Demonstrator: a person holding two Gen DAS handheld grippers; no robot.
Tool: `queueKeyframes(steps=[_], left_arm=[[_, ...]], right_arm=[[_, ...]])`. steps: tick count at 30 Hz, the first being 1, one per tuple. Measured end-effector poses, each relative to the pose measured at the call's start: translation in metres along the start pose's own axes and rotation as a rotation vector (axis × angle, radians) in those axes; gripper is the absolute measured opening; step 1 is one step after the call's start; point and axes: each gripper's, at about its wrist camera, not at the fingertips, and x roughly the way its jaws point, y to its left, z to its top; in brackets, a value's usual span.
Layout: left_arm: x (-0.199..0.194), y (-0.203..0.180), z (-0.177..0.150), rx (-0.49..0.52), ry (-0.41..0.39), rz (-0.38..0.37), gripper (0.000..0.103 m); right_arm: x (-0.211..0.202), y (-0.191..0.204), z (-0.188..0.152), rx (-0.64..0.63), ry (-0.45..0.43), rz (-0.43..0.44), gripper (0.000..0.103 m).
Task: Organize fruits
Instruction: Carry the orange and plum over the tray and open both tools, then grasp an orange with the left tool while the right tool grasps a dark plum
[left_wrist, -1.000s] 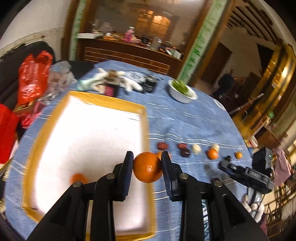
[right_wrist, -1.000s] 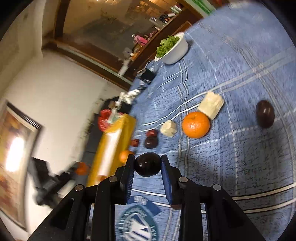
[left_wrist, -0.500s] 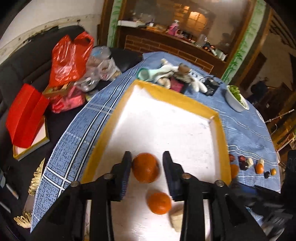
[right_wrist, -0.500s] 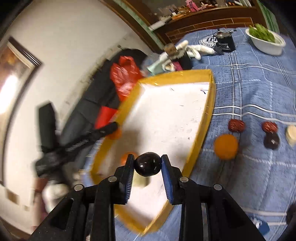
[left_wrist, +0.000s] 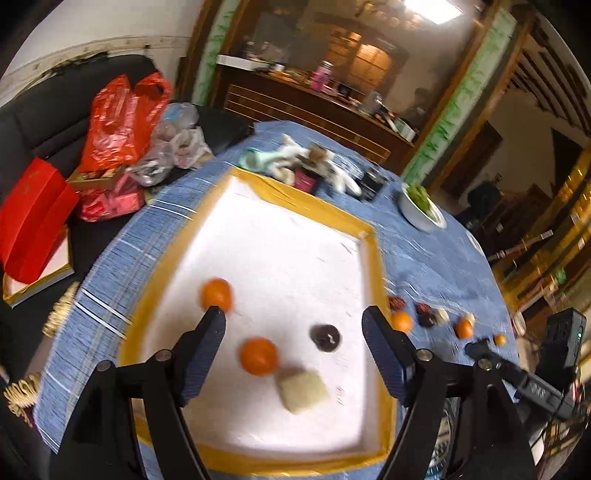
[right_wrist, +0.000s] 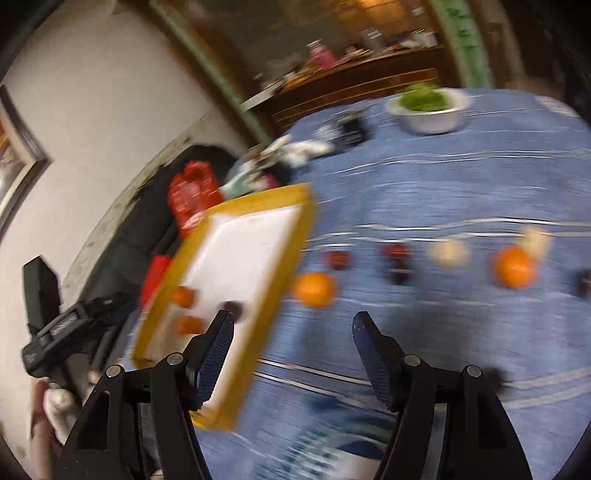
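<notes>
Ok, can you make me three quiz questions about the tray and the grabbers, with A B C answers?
1. Where is the dark fruit?
A. in the bowl
B. in the tray
C. on the sofa

2. How many oranges lie in the tray?
A. two
B. five
C. none

3. How is the left gripper?
A. shut on an orange
B. open
C. shut on the block

Answers:
1 B, it sits on the white floor.
2 A, one orange and another orange.
3 B, fingers wide apart, nothing between.

Two oranges (left_wrist: 258, 355), a dark fruit (left_wrist: 325, 337) and a pale cube (left_wrist: 303, 390) lie in the yellow-rimmed tray (left_wrist: 373, 258).
</notes>
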Motion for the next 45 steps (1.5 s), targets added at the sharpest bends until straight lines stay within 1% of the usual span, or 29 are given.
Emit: queueKeyframes(steps=[3, 6, 8, 11, 13, 14, 16, 17, 18, 19, 21, 24, 26, 28, 29, 32, 33, 34, 35, 36, 37, 40, 42, 44, 45], left_arm=[[0.006, -0.026, -0.008, 0.062, 0.028, -0.026, 0.076], [0.014, -0.055, -0.018, 0.133, 0.047, -0.04, 0.076], [0.02, -0.074, -0.024, 0.178, 0.065, -0.05, 0.076], [0.031, -0.101, -0.032, 0.252, 0.099, -0.052, 0.076], [0.037, -0.117, -0.036, 0.311, 0.104, -0.041, 0.076], [0.041, -0.126, -0.038, 0.351, 0.1, -0.03, 0.076], [0.049, -0.14, -0.04, 0.42, 0.094, -0.009, 0.076], [0.056, -0.149, -0.042, 0.459, 0.097, 0.005, 0.076], [0.065, -0.156, -0.042, 0.491, 0.108, 0.027, 0.075], [0.073, -0.161, -0.042, 0.508, 0.121, 0.046, 0.075], [0.095, -0.169, -0.039, 0.533, 0.156, 0.088, 0.072], [0.124, -0.174, -0.037, 0.564, 0.193, 0.157, 0.069], [0.141, -0.18, -0.039, 0.625, 0.195, 0.234, 0.069], [0.152, -0.182, -0.04, 0.67, 0.207, 0.285, 0.069], [0.159, -0.182, -0.041, 0.681, 0.229, 0.3, 0.069], [0.168, -0.18, -0.041, 0.696, 0.279, 0.31, 0.069], [0.171, -0.179, -0.042, 0.709, 0.291, 0.32, 0.066], [0.17, -0.179, -0.042, 0.715, 0.287, 0.322, 0.061], [0.168, -0.18, -0.042, 0.732, 0.271, 0.353, 0.041], [0.166, -0.18, -0.042, 0.746, 0.253, 0.38, 0.04], [0.163, -0.178, -0.04, 0.717, 0.262, 0.346, 0.039], [0.142, -0.169, -0.036, 0.578, 0.277, 0.24, 0.038], [0.128, -0.171, -0.043, 0.528, 0.275, 0.191, 0.038], [0.112, -0.176, -0.054, 0.504, 0.259, 0.147, 0.038], [0.106, -0.179, -0.058, 0.504, 0.237, 0.147, 0.038]], right_arm=[[-0.032, -0.041, -0.011, 0.039, -0.025, -0.102, 0.072], [-0.045, -0.065, -0.024, 0.066, -0.025, -0.155, 0.072], [-0.048, -0.073, -0.031, 0.072, -0.014, -0.176, 0.072], [-0.039, -0.075, -0.036, 0.052, 0.011, -0.222, 0.07], [-0.031, -0.077, -0.035, 0.035, 0.022, -0.226, 0.065], [-0.029, -0.076, -0.037, 0.026, 0.025, -0.228, 0.063], [-0.022, -0.075, -0.04, -0.001, 0.036, -0.248, 0.055], [-0.017, -0.075, -0.04, -0.008, 0.046, -0.261, 0.051], [-0.012, -0.076, -0.04, -0.012, 0.057, -0.269, 0.045], [-0.008, -0.076, -0.041, -0.014, 0.062, -0.275, 0.042], [-0.008, -0.076, -0.041, -0.035, 0.049, -0.291, 0.041], [-0.009, -0.078, -0.043, -0.047, 0.029, -0.283, 0.041], [-0.009, -0.077, -0.044, -0.059, 0.027, -0.287, 0.041], [-0.009, -0.076, -0.044, -0.066, 0.027, -0.289, 0.042], [-0.009, -0.076, -0.044, -0.066, 0.026, -0.287, 0.042], [-0.009, -0.078, -0.044, -0.054, 0.025, -0.272, 0.042], [-0.008, -0.079, -0.043, -0.05, 0.025, -0.27, 0.041], [-0.009, -0.079, -0.044, -0.048, 0.024, -0.272, 0.04], [-0.009, -0.079, -0.044, -0.047, 0.023, -0.277, 0.037], [-0.01, -0.08, -0.044, -0.044, 0.021, -0.287, 0.029], [-0.011, -0.081, -0.044, -0.037, 0.019, -0.29, 0.028], [-0.019, -0.086, -0.042, -0.005, -0.005, -0.279, 0.028], [-0.023, -0.089, -0.041, 0.012, -0.024, -0.276, 0.028], [-0.026, -0.091, -0.039, 0.026, -0.034, -0.277, 0.028], [-0.025, -0.092, -0.039, 0.031, -0.033, -0.281, 0.028]])
